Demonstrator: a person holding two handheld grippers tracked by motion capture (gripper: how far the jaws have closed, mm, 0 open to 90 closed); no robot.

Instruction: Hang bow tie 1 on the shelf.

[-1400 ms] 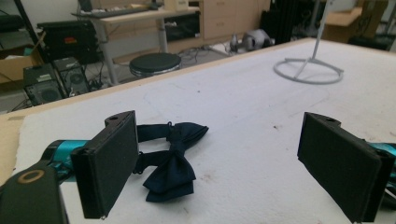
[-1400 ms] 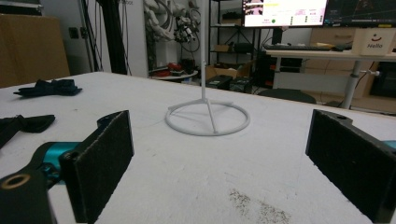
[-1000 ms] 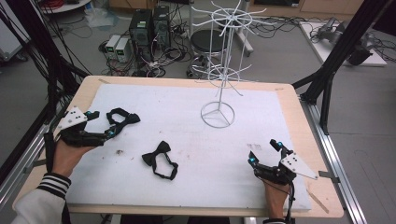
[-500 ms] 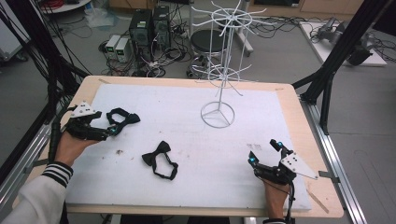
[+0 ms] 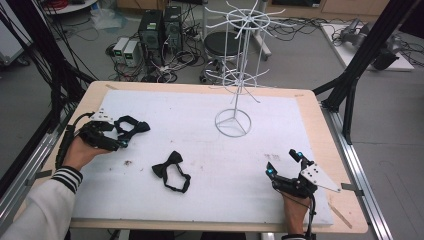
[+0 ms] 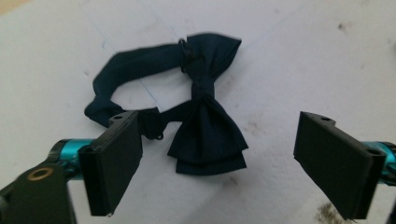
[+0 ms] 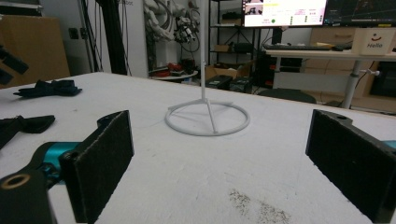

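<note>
Navy bow tie (image 6: 205, 123): lies flat on the desk (image 5: 200, 130) at its left side, strap looped out behind it; this is the one I am working on
Left claw (image 5: 121, 140): I have it low over that bow tie, jaws apart and just closing a little; in the left gripper view the tie sits between the pads (image 6: 114, 161) but neither pad presses on it, so nothing is gripped yet
Second bow tie (image 5: 171, 170): rests untouched nearer the middle of the desk, well apart from both claws
Wire stand (image 5: 235, 75): white, its ring base on the far middle of the desk, every arm bare
Right claw (image 5: 283, 164): I hold it near the front right corner of the desk, jaws wide apart and holding nothing, pointed toward the stand's base (image 7: 208, 119)
Done so far: by my reading, only the approach to the first tie
Left to do: close on the tie, lift it, carry it to the stand and hang it, then likely the same with the second tie
Progress: I judge this very early, with no tie hung
</note>
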